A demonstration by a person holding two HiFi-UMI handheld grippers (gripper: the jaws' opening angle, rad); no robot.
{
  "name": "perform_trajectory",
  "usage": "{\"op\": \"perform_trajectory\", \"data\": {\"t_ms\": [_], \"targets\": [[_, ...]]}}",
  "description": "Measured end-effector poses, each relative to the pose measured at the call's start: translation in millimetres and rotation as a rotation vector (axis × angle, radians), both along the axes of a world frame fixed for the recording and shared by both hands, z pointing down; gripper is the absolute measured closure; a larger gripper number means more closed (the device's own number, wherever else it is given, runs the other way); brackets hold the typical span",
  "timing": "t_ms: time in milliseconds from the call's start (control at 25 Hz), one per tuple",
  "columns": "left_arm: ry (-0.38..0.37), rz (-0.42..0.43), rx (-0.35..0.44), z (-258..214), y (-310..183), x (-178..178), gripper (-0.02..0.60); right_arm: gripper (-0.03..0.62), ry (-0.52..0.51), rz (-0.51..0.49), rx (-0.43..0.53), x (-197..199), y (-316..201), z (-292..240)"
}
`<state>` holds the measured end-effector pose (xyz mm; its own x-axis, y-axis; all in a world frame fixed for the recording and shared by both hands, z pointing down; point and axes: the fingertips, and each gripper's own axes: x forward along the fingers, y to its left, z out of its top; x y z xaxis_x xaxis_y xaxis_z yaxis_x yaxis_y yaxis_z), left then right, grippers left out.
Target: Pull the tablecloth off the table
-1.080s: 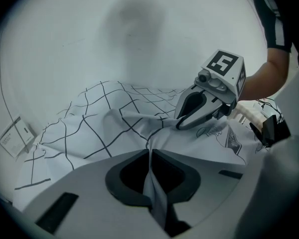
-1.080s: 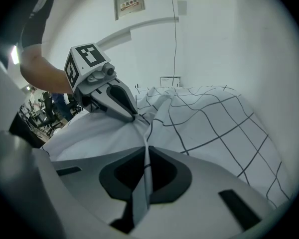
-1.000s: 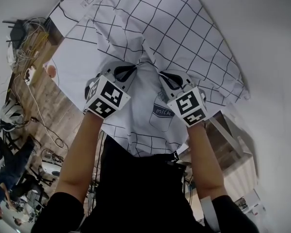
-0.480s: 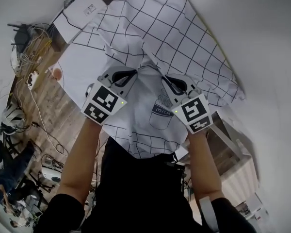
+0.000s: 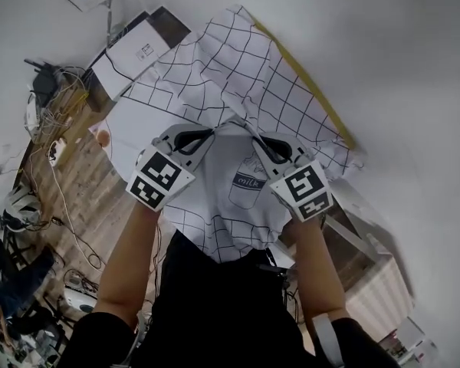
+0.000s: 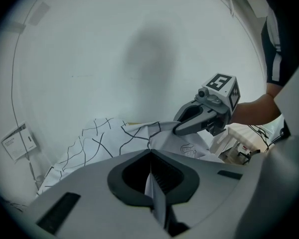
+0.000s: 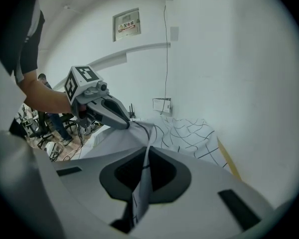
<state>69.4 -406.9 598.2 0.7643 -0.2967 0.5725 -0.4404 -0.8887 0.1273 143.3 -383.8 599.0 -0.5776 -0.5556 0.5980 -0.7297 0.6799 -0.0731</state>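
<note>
Gripping the near hem of the tablecloth [image 5: 245,186], both claws are closed on fabric. The left gripper [image 5: 211,133] has a fold of white cloth pinched flat between its jaws in its own view [image 6: 152,176], and the right gripper [image 5: 259,139] bites a similar fold [image 7: 141,180]. They sit close together, raised in front of the person's body, with a small milk-carton print [image 5: 245,181] on the slack cloth between and below them. From the two pinches the black-gridded sheet runs away toward the far edge of the table [image 5: 307,90], where a yellowish strip shows just beside the wall, and the far right corner of the cloth lies bunched near that edge. Beyond the table's left edge are a flat box [image 5: 142,48] and loose cables [image 5: 50,98] on the wooden floor. I judge the pull goes best with both hands drawn back level and together, so that the sheet slides off evenly and the bunched corner does not snag the far edge.
</note>
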Motion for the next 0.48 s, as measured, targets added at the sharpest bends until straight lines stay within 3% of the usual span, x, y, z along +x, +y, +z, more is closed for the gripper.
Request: {"op": "perform_trajectory", "data": {"t_ms": [480], "targets": [[0.053, -0.056, 0.083, -72, 2, -15, 0.569, 0.572, -0.020, -0.026, 0.112, -15, 1, -78]]}}
